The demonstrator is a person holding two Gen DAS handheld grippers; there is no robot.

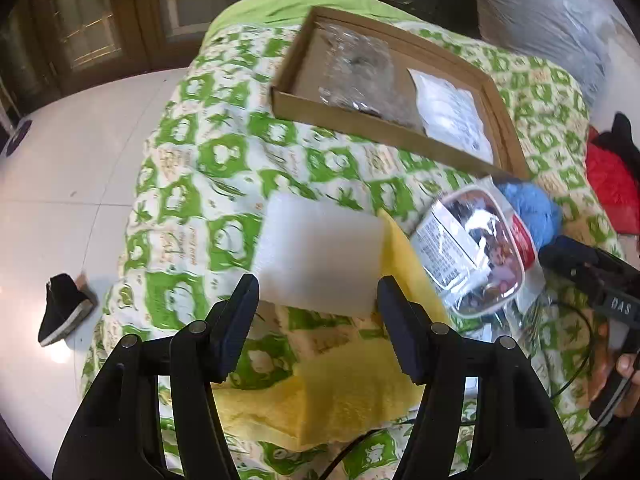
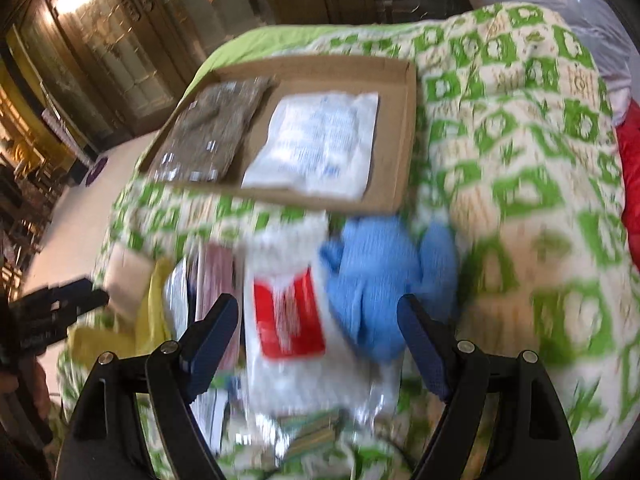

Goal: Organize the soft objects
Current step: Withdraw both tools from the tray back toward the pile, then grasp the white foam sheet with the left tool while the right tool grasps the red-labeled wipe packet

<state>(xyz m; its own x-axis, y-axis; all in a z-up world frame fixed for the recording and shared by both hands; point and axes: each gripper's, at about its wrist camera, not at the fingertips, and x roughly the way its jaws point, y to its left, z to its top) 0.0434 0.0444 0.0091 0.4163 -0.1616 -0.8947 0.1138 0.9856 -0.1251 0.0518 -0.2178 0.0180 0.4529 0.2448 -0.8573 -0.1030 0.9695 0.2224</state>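
Observation:
My left gripper (image 1: 318, 290) is shut on a white foam block (image 1: 320, 252), its near edge between the pads, held above the yellow cloth (image 1: 340, 396) on the green-patterned quilt (image 1: 208, 184). A shallow cardboard box (image 1: 384, 132) lies further back, holding a clear plastic bag (image 1: 356, 76) and a white packet (image 1: 452, 120). My right gripper (image 2: 320, 320) is open over a clear snack bag with a red label (image 2: 288, 316), with a blue knitted item (image 2: 384, 280) beside it. The box (image 2: 404, 136) also shows in the right wrist view, which is blurred.
A black shoe (image 1: 64, 308) lies on the white tiled floor (image 1: 60, 200) left of the bed. A red garment (image 1: 612, 184) sits at the right edge. A plastic-wrapped bundle (image 1: 552, 20) stands at the back right. Wooden glass doors (image 1: 92, 28) are behind.

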